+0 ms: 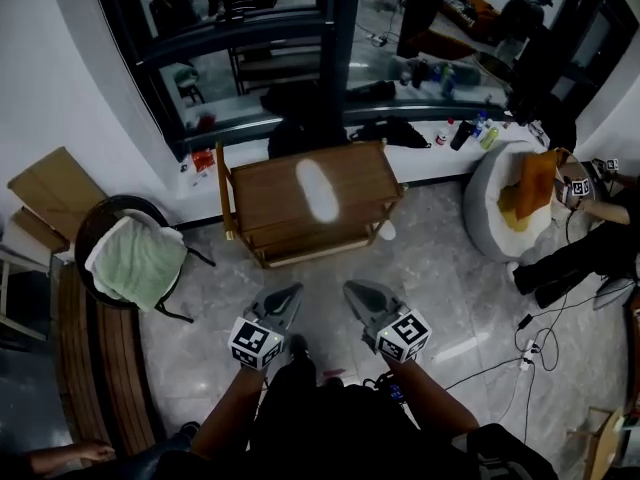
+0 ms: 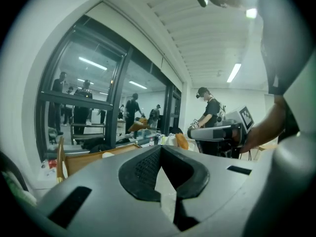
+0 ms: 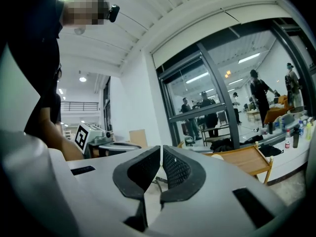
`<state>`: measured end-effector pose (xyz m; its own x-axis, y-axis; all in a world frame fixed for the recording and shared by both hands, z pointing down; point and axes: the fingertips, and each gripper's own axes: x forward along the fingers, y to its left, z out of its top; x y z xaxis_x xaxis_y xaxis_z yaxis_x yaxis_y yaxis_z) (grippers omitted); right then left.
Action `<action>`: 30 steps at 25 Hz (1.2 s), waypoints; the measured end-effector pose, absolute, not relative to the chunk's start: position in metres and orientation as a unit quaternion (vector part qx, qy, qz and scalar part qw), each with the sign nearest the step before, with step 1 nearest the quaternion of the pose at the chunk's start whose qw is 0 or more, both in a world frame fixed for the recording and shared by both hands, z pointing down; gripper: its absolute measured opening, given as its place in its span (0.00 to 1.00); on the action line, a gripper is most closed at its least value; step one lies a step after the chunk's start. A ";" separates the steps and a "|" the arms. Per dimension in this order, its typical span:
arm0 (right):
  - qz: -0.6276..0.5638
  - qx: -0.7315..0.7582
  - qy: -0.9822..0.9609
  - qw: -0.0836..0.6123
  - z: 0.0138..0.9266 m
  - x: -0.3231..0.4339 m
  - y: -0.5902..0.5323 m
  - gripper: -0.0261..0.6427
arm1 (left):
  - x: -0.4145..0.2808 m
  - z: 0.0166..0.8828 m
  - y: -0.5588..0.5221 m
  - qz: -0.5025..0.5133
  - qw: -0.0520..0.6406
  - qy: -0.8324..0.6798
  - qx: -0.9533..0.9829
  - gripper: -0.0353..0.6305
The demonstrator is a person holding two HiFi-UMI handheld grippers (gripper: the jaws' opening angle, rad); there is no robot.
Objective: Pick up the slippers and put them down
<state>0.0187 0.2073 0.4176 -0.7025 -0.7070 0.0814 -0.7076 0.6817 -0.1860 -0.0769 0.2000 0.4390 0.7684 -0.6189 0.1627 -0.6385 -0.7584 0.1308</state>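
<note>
One white slipper (image 1: 318, 188) lies on top of a low wooden rack (image 1: 265, 183) against the window wall. The same slipper shows as a small white patch in the left gripper view (image 2: 106, 155) and in the right gripper view (image 3: 216, 156). A second white object (image 1: 387, 230) lies on the floor by the rack's right leg; I cannot tell whether it is a slipper. My left gripper (image 1: 290, 290) (image 2: 160, 148) and right gripper (image 1: 352, 288) (image 3: 161, 147) hover side by side over the floor, short of the rack. Both are shut with nothing in them.
A dark chair with a green cloth (image 1: 135, 258) stands left of the rack. A grey beanbag with an orange cushion (image 1: 505, 203) sits to the right. Cables (image 1: 520, 353) run over the floor at right, near a seated person's legs (image 1: 570, 263). Wooden boards (image 1: 55, 183) lean at left.
</note>
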 end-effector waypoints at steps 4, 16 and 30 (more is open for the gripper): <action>0.105 0.394 -0.913 0.002 0.415 0.011 0.174 0.08 | -0.088 0.435 0.165 0.051 0.091 -0.329 0.939 0.06; 0.109 0.425 -0.898 0.006 0.410 0.010 0.090 0.08 | -0.109 0.435 0.074 0.044 0.098 -0.318 0.942 0.06; 0.138 0.375 -0.917 0.002 0.429 0.048 -0.014 0.08 | -0.068 0.449 -0.028 0.063 0.110 -0.346 0.930 0.06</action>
<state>0.0480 -0.0139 0.4289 -0.7186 -0.6871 0.1074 -0.6883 0.6807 -0.2508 -0.0675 -0.0279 0.4488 0.7527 -0.6293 0.1936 -0.6571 -0.7363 0.1614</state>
